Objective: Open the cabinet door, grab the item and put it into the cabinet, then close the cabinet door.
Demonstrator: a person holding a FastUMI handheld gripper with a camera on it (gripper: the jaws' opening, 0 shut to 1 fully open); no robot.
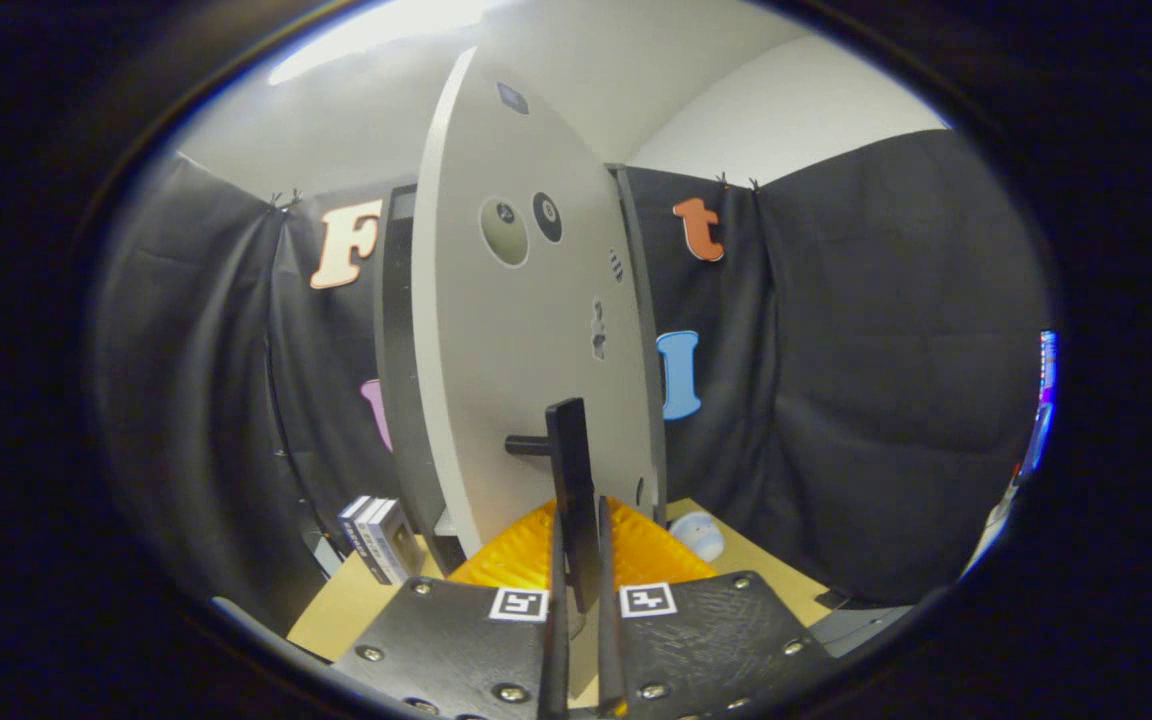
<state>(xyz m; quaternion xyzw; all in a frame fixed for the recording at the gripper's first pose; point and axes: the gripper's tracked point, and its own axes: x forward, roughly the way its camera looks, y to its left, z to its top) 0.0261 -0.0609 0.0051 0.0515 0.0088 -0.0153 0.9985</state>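
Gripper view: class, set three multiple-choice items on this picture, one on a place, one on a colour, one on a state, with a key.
1. Where is the door handle?
A. between the fingers
B. beside the boxes
C. on the cloth

2. What colour is the mat below the door?
A. green
B. orange
C. white

3. The hand-held gripper is
A. wide open
B. shut on the handle
C. holding the boxes

Key: 1 A, the bar stands between both fingers; 2 B, orange shows beside the fingers; 3 B, both fingers press the bar.
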